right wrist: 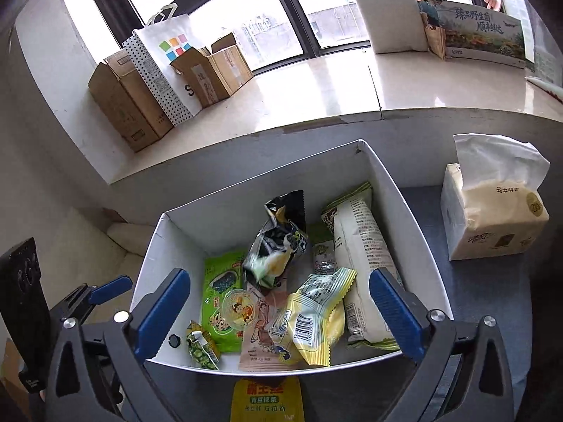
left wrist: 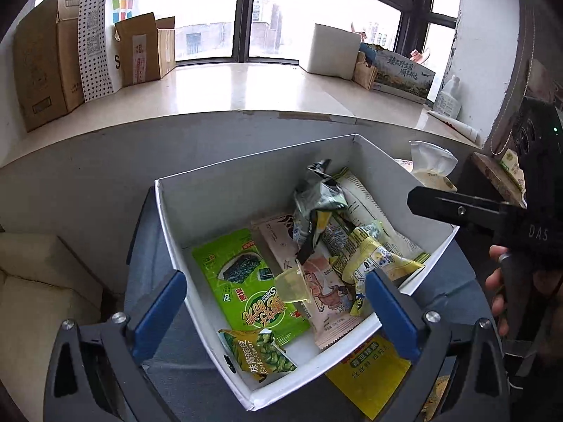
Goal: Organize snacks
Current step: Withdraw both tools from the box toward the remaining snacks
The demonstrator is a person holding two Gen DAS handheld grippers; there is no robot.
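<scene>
**What the two wrist views leave unseen**

The yellow packet (right wrist: 267, 401) outside the white box (right wrist: 415, 211) is cut off by the bottom edge in the right wrist view, its upper end tucked behind the box's near wall; in the left wrist view the same packet (left wrist: 369, 372) is partly covered by the box (left wrist: 218, 172) and a blue finger pad (left wrist: 394, 313); the pink packet (right wrist: 264, 334) lies largely under the jelly cup (right wrist: 239, 307) and the pale yellow bag (right wrist: 316, 320); fine print on the long white pack (right wrist: 362, 267) is too small to read; the tissue pack (left wrist: 431, 165) is half hidden behind the box's far corner.
</scene>
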